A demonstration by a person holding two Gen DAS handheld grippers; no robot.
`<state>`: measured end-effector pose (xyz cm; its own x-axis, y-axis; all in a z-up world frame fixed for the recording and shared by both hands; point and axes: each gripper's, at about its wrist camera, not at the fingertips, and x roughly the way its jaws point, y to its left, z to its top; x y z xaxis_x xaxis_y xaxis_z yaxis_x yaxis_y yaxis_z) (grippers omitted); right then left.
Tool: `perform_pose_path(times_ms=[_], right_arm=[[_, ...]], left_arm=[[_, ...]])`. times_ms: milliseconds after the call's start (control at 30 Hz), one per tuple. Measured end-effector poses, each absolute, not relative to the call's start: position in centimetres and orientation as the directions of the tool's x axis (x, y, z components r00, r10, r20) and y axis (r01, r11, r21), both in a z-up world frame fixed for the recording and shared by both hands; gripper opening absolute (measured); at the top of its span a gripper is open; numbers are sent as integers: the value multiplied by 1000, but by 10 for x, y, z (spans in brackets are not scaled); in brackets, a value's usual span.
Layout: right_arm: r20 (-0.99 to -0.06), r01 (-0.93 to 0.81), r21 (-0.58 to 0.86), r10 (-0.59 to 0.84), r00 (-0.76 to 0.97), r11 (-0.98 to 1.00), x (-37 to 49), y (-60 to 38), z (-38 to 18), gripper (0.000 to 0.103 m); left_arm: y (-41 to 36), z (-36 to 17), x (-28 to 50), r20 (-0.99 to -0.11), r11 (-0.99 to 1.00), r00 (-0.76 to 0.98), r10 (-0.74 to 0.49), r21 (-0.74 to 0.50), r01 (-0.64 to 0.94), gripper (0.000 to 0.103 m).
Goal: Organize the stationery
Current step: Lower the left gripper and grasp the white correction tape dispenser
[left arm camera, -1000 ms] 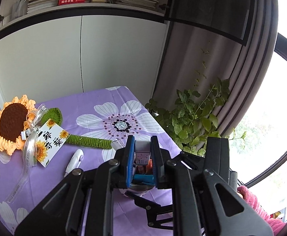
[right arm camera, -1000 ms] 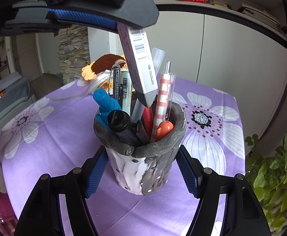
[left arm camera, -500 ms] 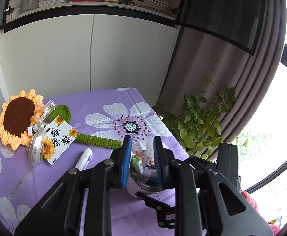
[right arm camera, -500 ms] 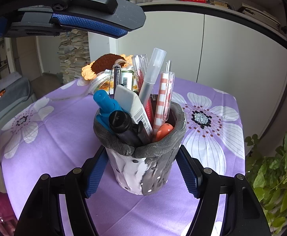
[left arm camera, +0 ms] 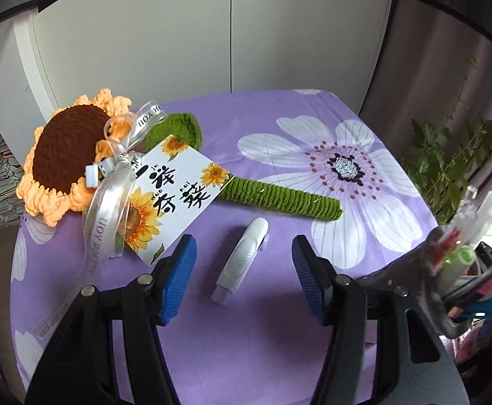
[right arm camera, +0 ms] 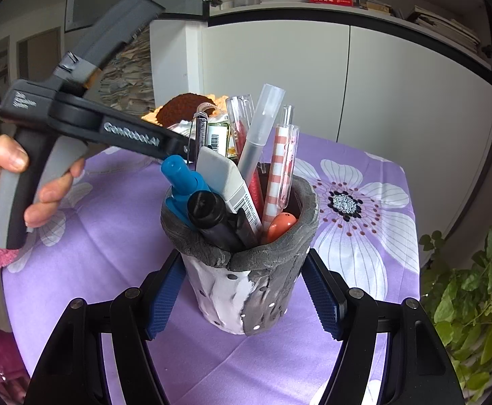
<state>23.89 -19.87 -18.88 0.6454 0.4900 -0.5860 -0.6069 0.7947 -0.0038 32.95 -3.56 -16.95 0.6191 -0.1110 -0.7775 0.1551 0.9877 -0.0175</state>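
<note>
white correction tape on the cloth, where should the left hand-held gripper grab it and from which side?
Grip the correction tape across its wide ribbed middle, coming from above. It lies flat on the tablecloth, long axis pointing away between the open pads of the left hand-held gripper, so they already bracket its sides. Its ends narrow, so they probably give poorer hold.

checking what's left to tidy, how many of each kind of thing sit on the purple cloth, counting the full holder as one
pen holder: 1
loose white marker: 1
crochet sunflower with its card: 1
total: 3
</note>
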Motion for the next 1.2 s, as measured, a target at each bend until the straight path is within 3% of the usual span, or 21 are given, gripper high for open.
perform_pose_path(times_ms=[167, 300, 433, 633, 700, 900, 967, 1100, 1200], right_arm=[[-587, -607, -3, 490, 644, 795, 239, -199, -189, 71], [-587, -607, -3, 490, 645, 795, 239, -199, -189, 71], [-587, -607, -3, 490, 645, 795, 239, -199, -189, 71], [-586, -607, -3, 490, 645, 795, 239, -199, -189, 71], [-587, -607, -3, 490, 645, 795, 239, -199, -189, 71], [-588, -607, -4, 489, 645, 795, 240, -199, -188, 71], [-588, -605, -7, 486, 646, 796, 239, -198, -188, 71], [-590, -603, -7, 483, 646, 798, 239, -198, -188, 71], [-591, -603, -6, 483, 646, 798, 239, -197, -188, 71]], left_arm=[[-45, -183, 344, -799, 983, 593, -101, 10, 181, 52], [-49, -190, 352, -819, 981, 565, -100, 15, 195, 26], [-35, -191, 351, -832, 984, 540, -124, -32, 176, 14], [19, -192, 333, -794, 898, 434, -426, -430, 93, 13], [32, -193, 319, -768, 862, 415, -487, -500, 87, 13], [53, -199, 289, -824, 922, 429, -371, -380, 67, 17], [59, -194, 284, -841, 959, 473, -261, -283, 26, 16], [62, -185, 278, -833, 991, 542, -108, -136, -12, 47], [49, -181, 275, -831, 992, 544, -118, -120, 32, 50]])
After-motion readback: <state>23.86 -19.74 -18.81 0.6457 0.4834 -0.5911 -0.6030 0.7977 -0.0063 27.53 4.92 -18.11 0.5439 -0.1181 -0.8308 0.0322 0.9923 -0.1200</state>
